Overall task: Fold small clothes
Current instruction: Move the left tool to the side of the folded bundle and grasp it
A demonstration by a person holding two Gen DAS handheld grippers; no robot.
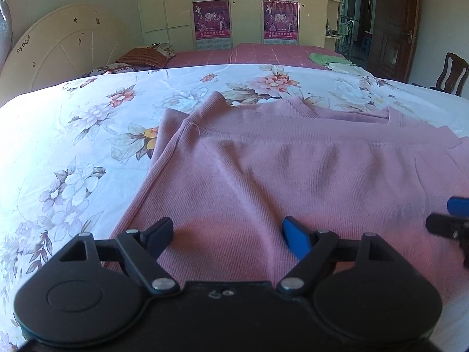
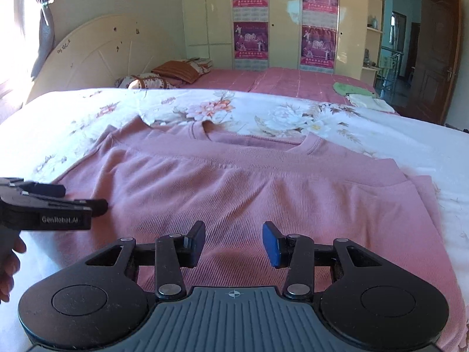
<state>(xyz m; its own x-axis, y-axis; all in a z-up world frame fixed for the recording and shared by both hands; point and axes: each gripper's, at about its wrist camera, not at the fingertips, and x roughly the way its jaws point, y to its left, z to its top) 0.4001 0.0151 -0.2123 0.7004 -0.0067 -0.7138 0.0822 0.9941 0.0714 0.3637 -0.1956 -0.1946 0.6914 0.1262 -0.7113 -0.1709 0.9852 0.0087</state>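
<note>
my left gripper [image 1: 227, 239] is spread wide over the pink sweater [image 1: 293, 182], nothing pinched. my right gripper [image 2: 233, 243] hangs half open, empty too. the sweater lies folded on the floral bedsheet [image 1: 73, 146], neckline away from me.

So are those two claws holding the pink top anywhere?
No. Both the left gripper and right gripper stand open above the pink top, gripping nothing.

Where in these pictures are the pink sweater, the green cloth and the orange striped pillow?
pink sweater [image 2: 263, 199], right wrist view, middle of the body
green cloth [image 2: 350, 89], right wrist view, its centre
orange striped pillow [image 2: 178, 72], right wrist view, its top face
</note>
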